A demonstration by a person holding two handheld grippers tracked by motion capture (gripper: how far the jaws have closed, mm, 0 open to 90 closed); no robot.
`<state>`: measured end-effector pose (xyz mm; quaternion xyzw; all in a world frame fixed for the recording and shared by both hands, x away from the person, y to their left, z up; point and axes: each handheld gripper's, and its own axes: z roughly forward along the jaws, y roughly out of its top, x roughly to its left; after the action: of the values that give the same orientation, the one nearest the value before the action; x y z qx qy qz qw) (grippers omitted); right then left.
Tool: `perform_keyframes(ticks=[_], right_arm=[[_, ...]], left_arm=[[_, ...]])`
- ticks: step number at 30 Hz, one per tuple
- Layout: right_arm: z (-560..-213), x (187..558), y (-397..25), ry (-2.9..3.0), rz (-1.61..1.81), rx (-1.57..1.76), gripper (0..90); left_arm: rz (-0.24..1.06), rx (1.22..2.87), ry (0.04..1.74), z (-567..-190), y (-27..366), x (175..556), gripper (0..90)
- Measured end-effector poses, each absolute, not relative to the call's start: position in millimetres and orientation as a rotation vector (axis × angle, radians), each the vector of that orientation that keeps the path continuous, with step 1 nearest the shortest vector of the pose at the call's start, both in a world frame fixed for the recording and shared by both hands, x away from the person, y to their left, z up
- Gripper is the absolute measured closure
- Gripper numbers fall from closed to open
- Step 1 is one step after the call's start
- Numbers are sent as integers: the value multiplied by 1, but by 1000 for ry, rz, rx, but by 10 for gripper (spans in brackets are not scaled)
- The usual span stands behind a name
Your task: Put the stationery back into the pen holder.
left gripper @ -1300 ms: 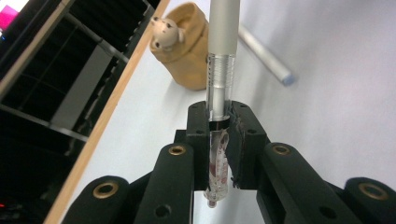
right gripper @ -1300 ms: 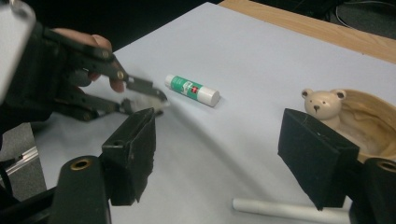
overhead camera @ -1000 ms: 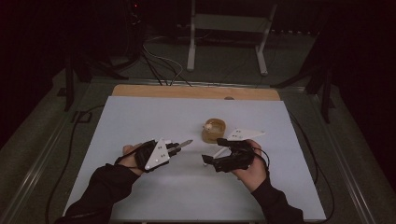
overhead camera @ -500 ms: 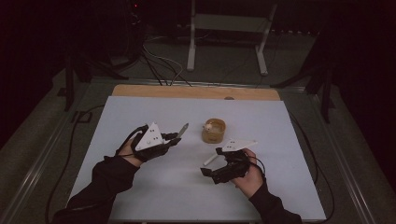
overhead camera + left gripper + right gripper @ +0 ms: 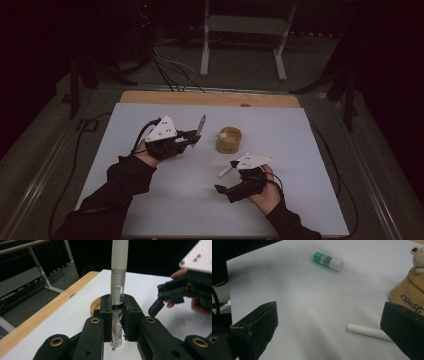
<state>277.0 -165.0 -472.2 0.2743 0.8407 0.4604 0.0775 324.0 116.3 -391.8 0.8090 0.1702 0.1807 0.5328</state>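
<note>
On the left side of the white table, the left gripper is held up a little off the top. Its two black jaws squeeze a pen tight between them. The pen has a white top part and a see-through bottom part, and it sticks up past the jaws. From the high view the pen points up and toward the far side of the table.

Just to the right of the pen stands a small brown cup with a little bear on its rim. The same cup shows at the right edge of the right gripper view, bear on top.

Near the front of the table, the right gripper sits in the person's right hand. Its jaws are wide apart and hold nothing. A white cap lies flat on the table just beside its right jaw. Farther off lies a glue stick with a green label, on its side, well apart from the cap.
</note>
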Motion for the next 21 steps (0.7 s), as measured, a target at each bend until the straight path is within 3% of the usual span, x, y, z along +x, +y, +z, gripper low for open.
perform_keyframes(ticks=[21], right_arm=[[-475, 277, -167, 2503, 1397, 830, 12]], left_arm=[[314, 1832, 504, -386, 81, 364, 806]])
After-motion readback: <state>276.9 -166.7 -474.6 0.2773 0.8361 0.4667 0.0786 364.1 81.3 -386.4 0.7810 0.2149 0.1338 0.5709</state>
